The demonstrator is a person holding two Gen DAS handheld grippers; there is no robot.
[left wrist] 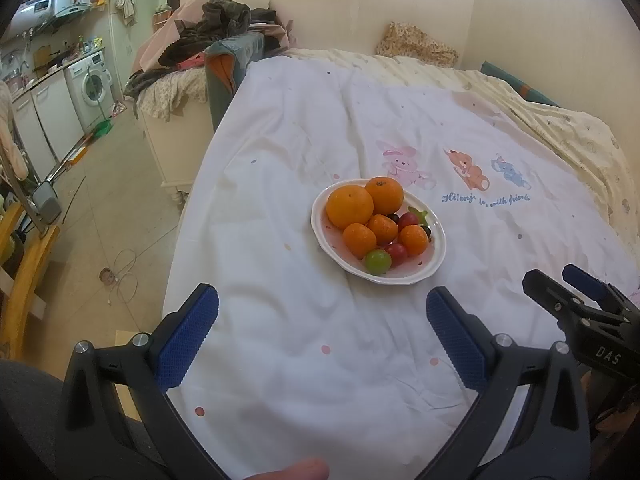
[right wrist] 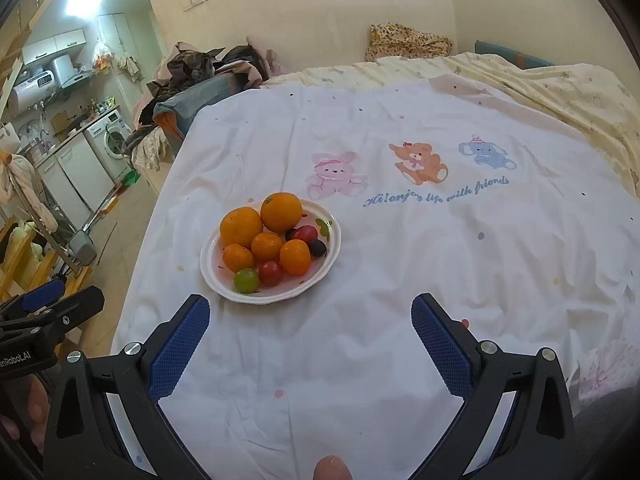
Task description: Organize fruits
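Observation:
A white scalloped plate (left wrist: 434, 258) sits on a white bedsheet, also in the right wrist view (right wrist: 208, 264). It holds two large oranges (left wrist: 349, 206), three small mandarins (left wrist: 359, 239), red and dark cherry tomatoes (left wrist: 397, 251) and one green tomato (left wrist: 377, 261). The same fruits show in the right wrist view: oranges (right wrist: 241, 226), green tomato (right wrist: 246, 280). My left gripper (left wrist: 322, 300) is open and empty, just short of the plate. My right gripper (right wrist: 310, 310) is open and empty, near the plate's right front. Each gripper shows at the edge of the other's view.
The sheet (right wrist: 400, 240) has printed cartoon animals (right wrist: 418, 162) and blue lettering. A pile of clothes (left wrist: 216, 36) lies at the bed's far left. A floral pillow (left wrist: 416, 44) is at the far wall. A kitchen with a washing machine (left wrist: 90, 84) is at left.

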